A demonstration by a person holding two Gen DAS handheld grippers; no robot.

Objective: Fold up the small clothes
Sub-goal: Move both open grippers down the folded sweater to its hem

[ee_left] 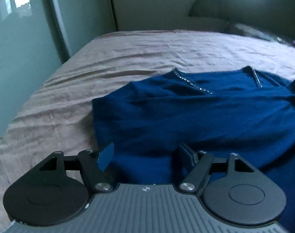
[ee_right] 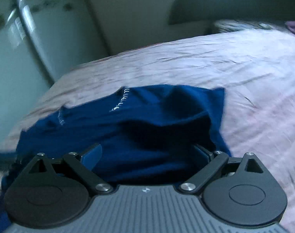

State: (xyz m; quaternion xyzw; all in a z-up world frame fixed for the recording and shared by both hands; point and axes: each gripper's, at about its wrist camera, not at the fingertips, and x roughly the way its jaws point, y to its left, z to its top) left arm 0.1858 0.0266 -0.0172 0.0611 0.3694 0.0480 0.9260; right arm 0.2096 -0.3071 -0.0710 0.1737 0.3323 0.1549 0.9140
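A dark blue knitted top point(ee_left: 195, 114) with a sparkly trimmed neckline lies on the pink bedsheet point(ee_left: 112, 64). My left gripper point(ee_left: 145, 155) is open, its jaws wide apart over the top's lower left part, with blue cloth between the fingers. In the right wrist view the same top point(ee_right: 147, 120) is rumpled, with a fold raised in its middle. My right gripper point(ee_right: 149, 155) is open over the top's lower right part, near its right edge, with cloth between the fingers.
The bed's sheet point(ee_right: 244, 73) stretches ahead and to the right. A pale wardrobe point(ee_left: 21, 38) stands left of the bed. A dark headboard point(ee_left: 234, 3) and a pillow point(ee_right: 244, 25) are at the far right.
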